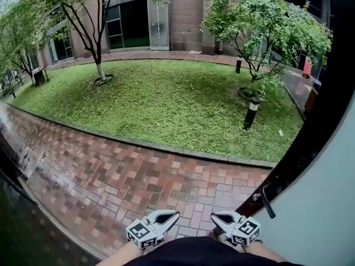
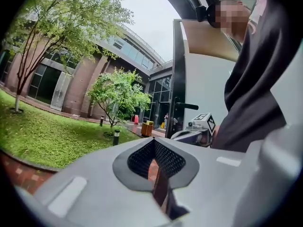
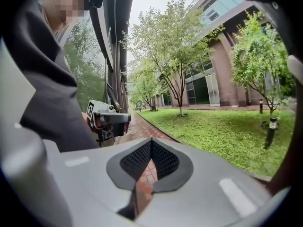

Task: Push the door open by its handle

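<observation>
Currently: door [image 1: 324,198] stands open at the right. Its handle [image 1: 268,200], a dark lever slanting near-upright in head view, lies just right of and beyond right tool [image 1: 221,218], well nearer it than left tool [image 1: 168,218]. Both tools are closed and empty.

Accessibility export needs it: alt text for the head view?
Both shut and empty, the left tongs and right tongs sit low near the handle of a door at right. Beyond lie wet brick paving, a lawn, trees and a brick building.
</observation>
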